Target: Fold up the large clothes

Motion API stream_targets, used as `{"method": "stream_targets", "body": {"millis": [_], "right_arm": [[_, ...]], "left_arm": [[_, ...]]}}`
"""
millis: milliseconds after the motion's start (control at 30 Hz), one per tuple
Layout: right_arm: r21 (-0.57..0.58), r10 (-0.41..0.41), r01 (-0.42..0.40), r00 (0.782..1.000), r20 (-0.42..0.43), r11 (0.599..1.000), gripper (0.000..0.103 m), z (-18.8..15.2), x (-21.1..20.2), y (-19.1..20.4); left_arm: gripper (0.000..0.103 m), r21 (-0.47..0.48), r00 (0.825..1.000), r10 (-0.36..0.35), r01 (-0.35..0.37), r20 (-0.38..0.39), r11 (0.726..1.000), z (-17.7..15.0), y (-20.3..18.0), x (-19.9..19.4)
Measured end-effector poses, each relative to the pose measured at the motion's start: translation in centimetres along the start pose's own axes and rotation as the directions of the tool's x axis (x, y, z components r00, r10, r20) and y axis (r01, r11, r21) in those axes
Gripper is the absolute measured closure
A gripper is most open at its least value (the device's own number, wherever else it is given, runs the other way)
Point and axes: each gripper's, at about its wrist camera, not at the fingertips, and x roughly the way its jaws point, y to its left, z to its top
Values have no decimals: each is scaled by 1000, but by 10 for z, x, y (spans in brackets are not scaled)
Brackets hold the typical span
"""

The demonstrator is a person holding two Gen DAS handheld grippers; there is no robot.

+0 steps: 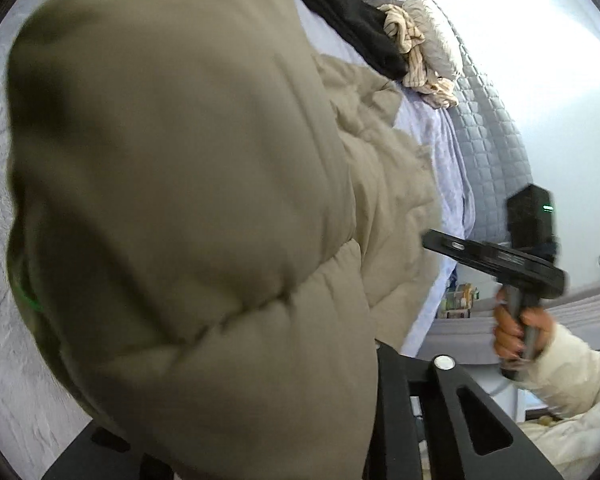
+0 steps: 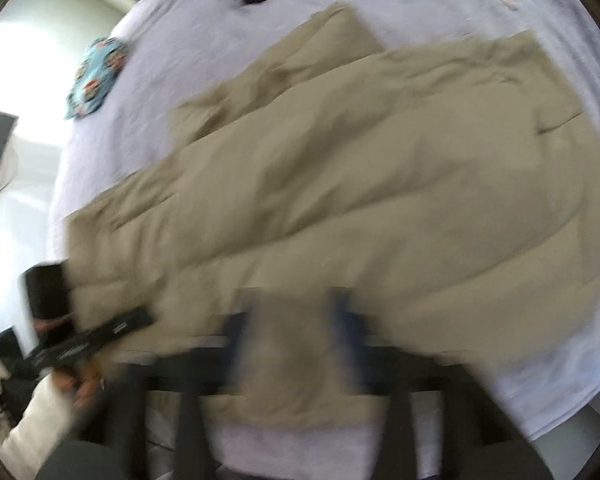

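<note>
A large beige padded coat (image 2: 380, 180) lies spread on the lavender bed sheet (image 2: 204, 24). My right gripper (image 2: 296, 320) points down at the coat's near edge. A fold of beige fabric sits pinched between its blurred fingers, so it is shut on the coat. My left gripper (image 2: 140, 318) meets the coat's left edge. In the left wrist view the coat (image 1: 180, 160) bulges up close to the lens and hides the left fingers, which hold the fabric raised. There the right gripper (image 1: 430, 242) reaches into the coat's side, held by a hand (image 1: 516, 332).
A black garment (image 1: 352, 20) and a striped cream cloth (image 1: 412, 52) lie at the bed's far end. A blue patterned cloth (image 2: 94, 76) rests near the left edge. The grey quilted mattress side (image 1: 496, 128) drops off at the right. The person wears a cream sleeve (image 1: 572, 376).
</note>
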Motion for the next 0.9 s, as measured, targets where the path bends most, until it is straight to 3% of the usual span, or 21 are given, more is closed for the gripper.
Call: {"method": "stream_targets", "body": {"millis": [233,400,600,733,800,867,900], "right_arm": [[-33,61,-61,998,22,998,89,33,32,-19],[-15,159,-160,987,-37,987,90,48,60,-32],[15,265,-265,957,-115,964,94,59,81,-51],[40,303,-300,942,-144,953,94,65,59,-74],[33,309,-307,945,-108,951,94,66,29,-98],[44,295,-293,954,-56,955,94,65,1,-127],[74,291,-289,956,-24,955,94,62,-15,-150]], "left_arm": [[81,53,998,44,-46,36,998,8,-87,-19],[81,62,985,164,-168,60,984,19,-173,-2],[81,51,942,336,-337,30,940,39,-251,53],[79,93,918,395,-394,6,914,57,-294,91],[69,121,920,391,-387,-12,914,55,-314,112],[43,143,936,351,-344,-30,928,58,-324,130],[38,153,948,316,-305,-49,940,60,-329,144]]}}
